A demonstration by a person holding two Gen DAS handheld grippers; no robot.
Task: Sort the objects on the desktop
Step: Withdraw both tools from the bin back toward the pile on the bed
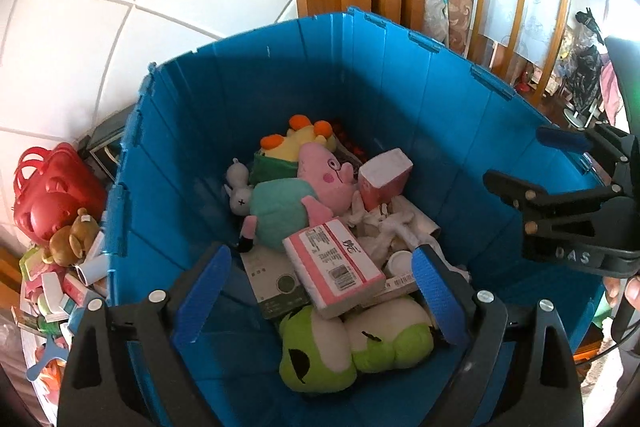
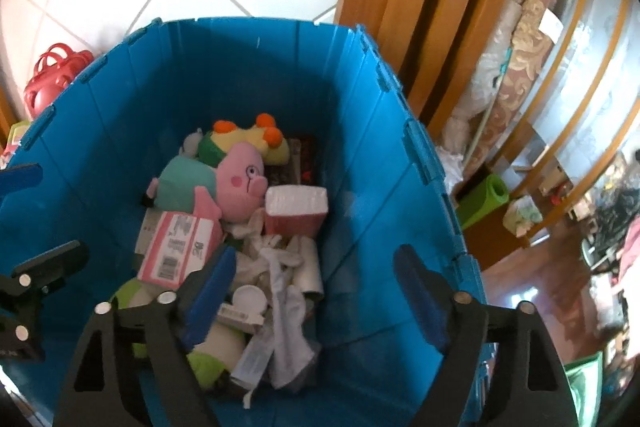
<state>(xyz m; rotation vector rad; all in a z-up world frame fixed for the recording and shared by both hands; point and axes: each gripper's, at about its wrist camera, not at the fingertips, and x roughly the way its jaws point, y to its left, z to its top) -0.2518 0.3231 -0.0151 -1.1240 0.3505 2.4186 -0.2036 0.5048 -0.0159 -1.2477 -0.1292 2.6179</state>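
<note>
A blue plastic bin [image 1: 400, 75] [image 2: 360, 131] holds several sorted things: a pink pig plush [image 1: 320, 171] [image 2: 240, 183], a yellow plush [image 1: 300, 139], a green frog plush [image 1: 360, 347], a pink and white box [image 1: 334, 263] [image 2: 176, 247], a pink tissue pack [image 1: 384, 175] [image 2: 294, 207] and white cloth [image 2: 284, 291]. My left gripper [image 1: 320, 283] is open and empty above the bin. My right gripper [image 2: 312, 291] is open and empty over the bin's right side; it also shows in the left wrist view [image 1: 520, 163].
Left of the bin lie a red basket [image 1: 52, 195] [image 2: 52, 79], a brown bear plush [image 1: 74, 235] and several small boxes [image 1: 60, 291]. White tiled wall stands behind. Wooden door frames [image 2: 420, 7], rolled rugs [image 2: 520, 67] and a green mat [image 2: 484, 199] are to the right.
</note>
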